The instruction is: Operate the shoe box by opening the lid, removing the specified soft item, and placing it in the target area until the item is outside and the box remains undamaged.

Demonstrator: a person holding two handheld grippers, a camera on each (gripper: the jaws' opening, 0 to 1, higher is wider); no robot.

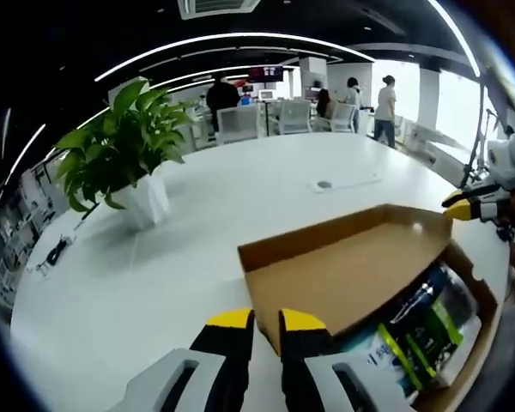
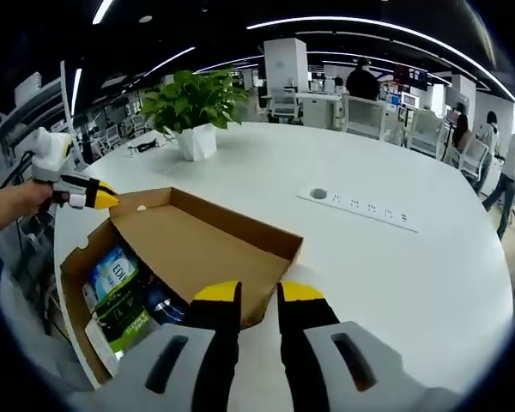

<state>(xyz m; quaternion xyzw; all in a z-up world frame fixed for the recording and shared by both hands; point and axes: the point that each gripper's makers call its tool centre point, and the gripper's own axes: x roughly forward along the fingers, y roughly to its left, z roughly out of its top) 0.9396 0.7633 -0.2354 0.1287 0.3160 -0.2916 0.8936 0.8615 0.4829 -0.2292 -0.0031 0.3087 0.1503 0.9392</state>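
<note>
Cardboard shoe box [image 2: 189,257] is seen open on the white desk [image 2: 395,275], lid raised. Soft packets [image 2: 120,292] lie inside, nearest the right gripper [image 2: 257,296], whose jaws are slightly parted and empty; the left gripper [image 1: 266,322] is likewise empty.

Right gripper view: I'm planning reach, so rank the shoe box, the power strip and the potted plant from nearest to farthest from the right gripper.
1. Shoe box, open, directly ahead of the right gripper.
2. Power strip, ahead to the right on the table.
3. Potted plant, far left, beyond the box.
</note>
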